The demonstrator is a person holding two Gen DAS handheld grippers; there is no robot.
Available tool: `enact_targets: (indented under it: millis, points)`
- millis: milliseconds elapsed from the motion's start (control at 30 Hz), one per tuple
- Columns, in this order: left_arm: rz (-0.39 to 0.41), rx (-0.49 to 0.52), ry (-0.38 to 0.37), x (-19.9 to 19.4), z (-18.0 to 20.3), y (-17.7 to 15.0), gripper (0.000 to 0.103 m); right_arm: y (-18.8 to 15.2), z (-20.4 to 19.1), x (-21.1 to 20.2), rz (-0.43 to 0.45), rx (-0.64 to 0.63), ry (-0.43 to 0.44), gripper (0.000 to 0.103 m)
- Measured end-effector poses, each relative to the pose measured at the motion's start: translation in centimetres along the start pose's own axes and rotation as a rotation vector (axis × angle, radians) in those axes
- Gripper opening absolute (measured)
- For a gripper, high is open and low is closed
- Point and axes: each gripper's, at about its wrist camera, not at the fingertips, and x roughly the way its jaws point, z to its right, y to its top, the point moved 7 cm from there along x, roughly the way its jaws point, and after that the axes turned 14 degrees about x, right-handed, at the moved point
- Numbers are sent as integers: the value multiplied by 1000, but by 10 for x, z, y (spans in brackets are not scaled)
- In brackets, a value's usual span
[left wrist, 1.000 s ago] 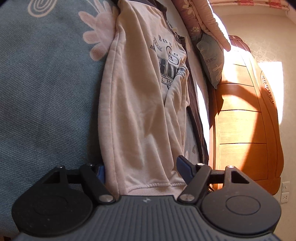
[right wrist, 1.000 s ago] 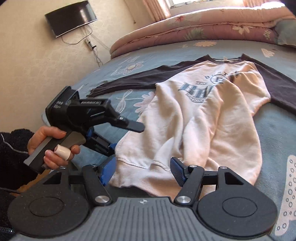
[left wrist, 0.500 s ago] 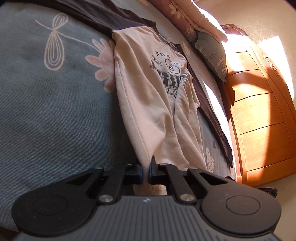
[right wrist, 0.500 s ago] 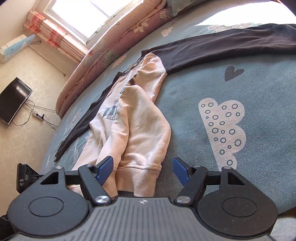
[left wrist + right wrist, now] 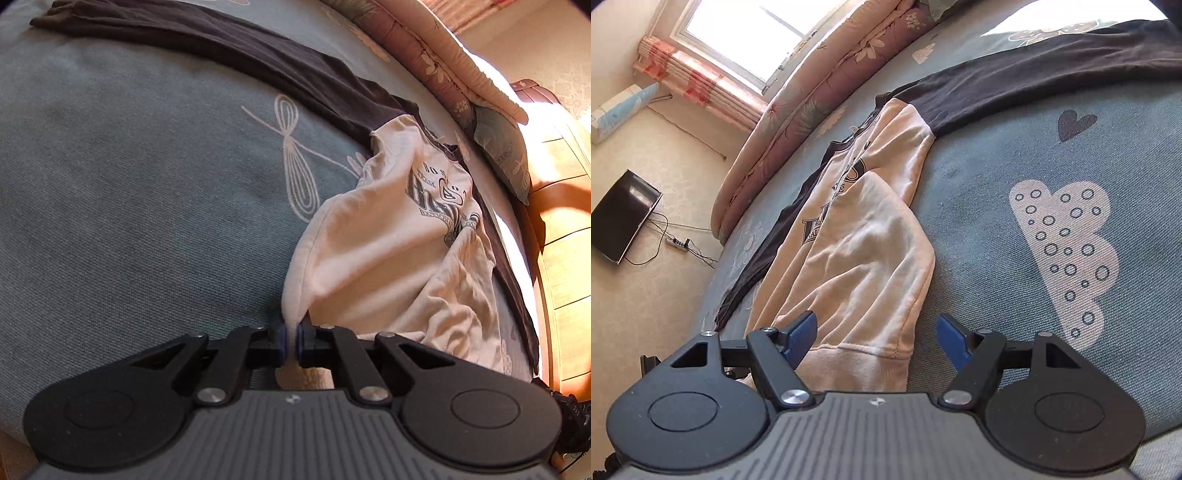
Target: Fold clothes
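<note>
Cream sweatshirt (image 5: 388,258) with dark sleeves lies on blue bedspread (image 5: 129,184), ahead of both grippers. Left gripper (image 5: 290,341) pinched tight on its hem corner. Right gripper (image 5: 875,338) spread wide, hem between the pads, not gripped.

Sun's pouring in through the window (image 5: 746,40) ahead of me, pinkish blind (image 5: 701,86) bunched under it. Cream wall, a dark TV (image 5: 622,216) with cables trailing. Blue-grey bed sheet (image 5: 129,184) with doodle prints, floral quilt (image 5: 820,81) rolled along it, wooden headboard (image 5: 565,266) glowing orange.
</note>
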Motion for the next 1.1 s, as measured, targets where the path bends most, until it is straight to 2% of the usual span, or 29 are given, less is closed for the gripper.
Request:
enact_targets:
  millis: [133, 200, 233, 333, 433, 500, 600, 767, 1000, 1100]
  points:
    - [-2, 26, 1, -1, 1, -1, 5, 2, 7, 24, 0, 25, -71, 77]
    - [8, 29, 3, -3, 1, -3, 5, -3, -4, 37, 2, 21, -52, 77]
    - [12, 27, 5, -3, 1, -3, 6, -9, -18, 43, -20, -9, -6, 77]
    - [13, 34, 15, -3, 3, -2, 6, -40, -70, 61, -77, -204, 59, 78]
    - [8, 36, 19, -3, 3, -2, 6, -83, -104, 79, -239, -368, 128, 78]
    - [7, 38, 20, -3, 3, -2, 6, -99, -107, 84, -269, -441, 93, 78]
    - [10, 39, 18, -3, 2, -2, 6, -99, -95, 73, -243, -433, 45, 78]
    - [12, 33, 11, -3, 1, -3, 6, -60, -67, 32, -96, -314, 44, 78]
    - [12, 26, 5, -2, 1, -3, 6, -25, -37, 7, 69, -232, -2, 78]
    - [9, 24, 1, -2, 0, -2, 6, -14, -15, 16, 38, -141, -7, 78]
